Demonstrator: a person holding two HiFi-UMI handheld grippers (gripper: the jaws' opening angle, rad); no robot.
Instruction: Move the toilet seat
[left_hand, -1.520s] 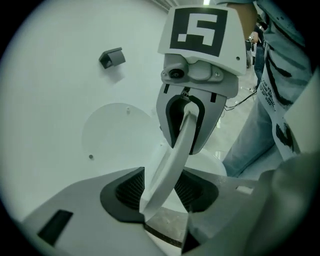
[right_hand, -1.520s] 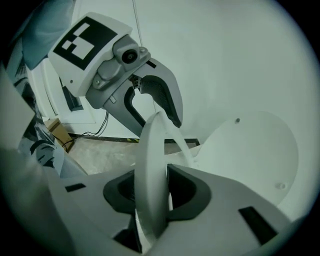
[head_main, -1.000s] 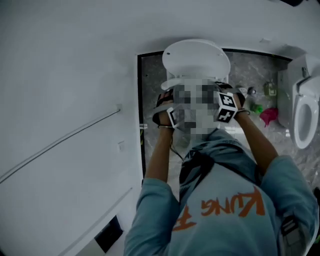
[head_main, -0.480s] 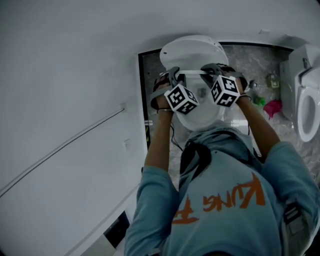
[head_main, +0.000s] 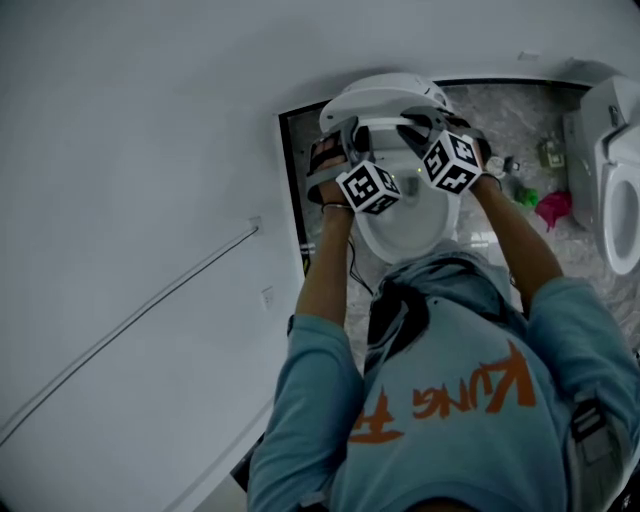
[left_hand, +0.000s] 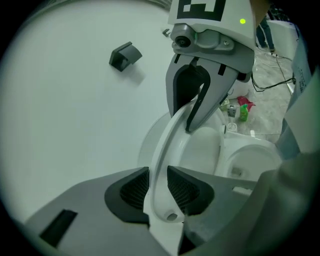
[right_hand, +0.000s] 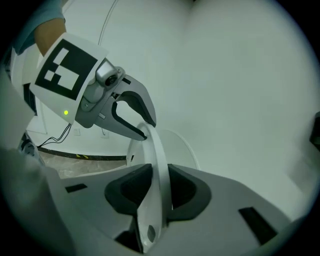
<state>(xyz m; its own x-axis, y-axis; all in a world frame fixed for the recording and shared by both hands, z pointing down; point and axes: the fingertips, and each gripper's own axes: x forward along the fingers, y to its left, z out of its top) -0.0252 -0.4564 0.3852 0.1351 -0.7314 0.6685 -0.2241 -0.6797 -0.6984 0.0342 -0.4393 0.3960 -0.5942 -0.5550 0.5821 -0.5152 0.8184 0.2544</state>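
The white toilet seat (head_main: 385, 121) stands raised off the bowl (head_main: 405, 228), close in front of the upright lid (head_main: 385, 90). My left gripper (head_main: 348, 135) grips the seat's left side; its jaws have just been closing and the rim (left_hand: 167, 145) sits pinched between its ribbed pads. My right gripper (head_main: 422, 128) holds the seat's right side; its jaws have just been opening a little, with the rim (right_hand: 159, 165) still between its pads and touching them. The left gripper view shows the right gripper (left_hand: 196, 107) farther along the ring, and the right gripper view shows the left gripper (right_hand: 142, 131).
A white wall with a thin rail (head_main: 150, 310) runs close along the left. A dark hook (left_hand: 125, 55) is fixed to the wall. A second toilet (head_main: 625, 210), a pink object (head_main: 553, 208) and a green bottle (head_main: 527, 195) stand on the marble floor to the right.
Both grippers have moved up the picture toward the lid, carrying the seat from low over the bowl to nearly upright. The bowl's inside now shows.
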